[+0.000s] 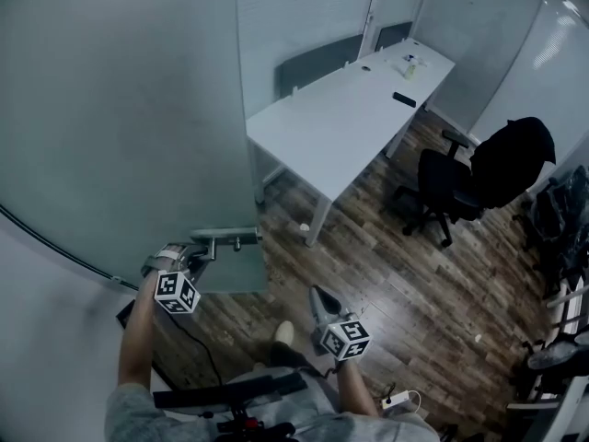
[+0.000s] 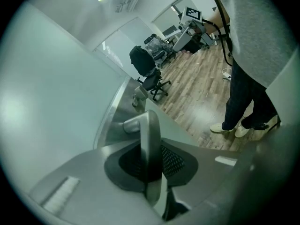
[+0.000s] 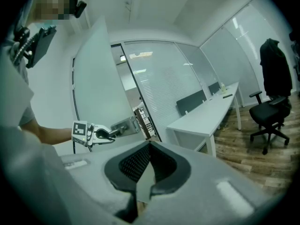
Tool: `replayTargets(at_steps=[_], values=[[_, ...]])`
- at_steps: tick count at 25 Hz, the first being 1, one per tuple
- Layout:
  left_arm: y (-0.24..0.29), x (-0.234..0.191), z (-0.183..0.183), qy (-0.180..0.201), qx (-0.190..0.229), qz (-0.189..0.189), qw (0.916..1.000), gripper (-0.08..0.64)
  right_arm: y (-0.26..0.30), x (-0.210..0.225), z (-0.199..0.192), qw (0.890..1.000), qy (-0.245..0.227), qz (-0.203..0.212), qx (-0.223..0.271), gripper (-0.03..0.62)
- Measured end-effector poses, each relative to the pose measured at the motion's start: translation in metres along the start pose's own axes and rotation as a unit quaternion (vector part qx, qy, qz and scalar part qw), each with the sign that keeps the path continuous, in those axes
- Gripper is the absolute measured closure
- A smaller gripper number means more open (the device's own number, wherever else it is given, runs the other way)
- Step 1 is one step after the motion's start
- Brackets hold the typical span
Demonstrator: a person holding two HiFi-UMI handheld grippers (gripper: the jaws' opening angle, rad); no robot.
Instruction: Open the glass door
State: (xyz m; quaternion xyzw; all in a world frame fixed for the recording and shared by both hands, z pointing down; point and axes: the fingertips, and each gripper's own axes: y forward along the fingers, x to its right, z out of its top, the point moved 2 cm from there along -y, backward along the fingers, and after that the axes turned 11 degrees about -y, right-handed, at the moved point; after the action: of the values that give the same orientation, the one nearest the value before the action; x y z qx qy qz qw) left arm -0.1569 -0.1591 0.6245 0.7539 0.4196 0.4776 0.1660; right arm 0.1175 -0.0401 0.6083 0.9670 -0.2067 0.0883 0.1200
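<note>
While the left gripper (image 2: 151, 146) sits clamped on the door handle (image 2: 148, 123), you can see the metal lever pinched flat btwn both pads, nothing else in the jaws. Handle's mounted at the free edge of the glass door (image 1: 120, 109), a big frosted pane filling the left of the head view. The pane stands angled off its frame, w/ a gap showing past its edge in the right gripper view. Person's bare forearm (image 1: 136, 334) runs back from that gripper toward the bottom of the head view.

Over to the right gripper (image 3: 149, 146): jaws pressed together, tips meeting, nothing btwn them. It's held in the air over the floor (image 1: 414, 284), near the left one but apart from it, pointing roughly at door + handle. Floor is dark wood plank. Person's light shoes (image 2: 229, 129) stand on it near the door.

Further out: long white surface (image 1: 340, 118) along the glass partition, one narrow end toward the door. Black flat item (image 1: 403, 98) lies by its right long edge, nr the far end. Small bottle (image 1: 409, 63) stands nr the far right corner. Black office chair (image 1: 451, 187) w/ a dark garment over its back is on the floor off the surface's right side, well apart from both grippers. White power strip (image 1: 400, 400) lies on the floor at the bottom of the head view.
</note>
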Motion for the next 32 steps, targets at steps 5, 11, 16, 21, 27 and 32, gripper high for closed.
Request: replayTargets(at_steps=[5, 11, 16, 21, 27, 32], values=[[-0.013, 0.015, 0.0, 0.005, 0.001, -0.003, 1.0, 0.5, -0.022, -0.008, -0.003, 1.0, -0.001, -0.01, 0.007, 0.591], [-0.025, 0.029, 0.007, 0.016, 0.001, -0.008, 0.9998, 0.497, -0.047, -0.009, -0.007, 1.0, 0.0, -0.021, 0.009, 0.591], [-0.033, 0.042, 0.007, 0.021, 0.003, -0.011, 0.9997, 0.492, -0.061, -0.014, -0.014, 1.0, 0.0, -0.026, 0.009, 0.591], [-0.044, 0.053, 0.008, 0.025, 0.004, -0.01, 0.9996, 0.486, -0.073, -0.022, -0.014, 1.0, -0.002, -0.026, 0.011, 0.591], [-0.054, 0.067, 0.008, 0.041, 0.001, -0.013, 0.9991, 0.489, -0.083, -0.031, -0.016, 1.0, -0.007, -0.026, 0.01, 0.591], [-0.066, 0.077, 0.012, 0.051, 0.0, -0.014, 0.9986, 0.491, -0.093, -0.04, -0.014, 1.0, -0.007, -0.023, 0.014, 0.591]])
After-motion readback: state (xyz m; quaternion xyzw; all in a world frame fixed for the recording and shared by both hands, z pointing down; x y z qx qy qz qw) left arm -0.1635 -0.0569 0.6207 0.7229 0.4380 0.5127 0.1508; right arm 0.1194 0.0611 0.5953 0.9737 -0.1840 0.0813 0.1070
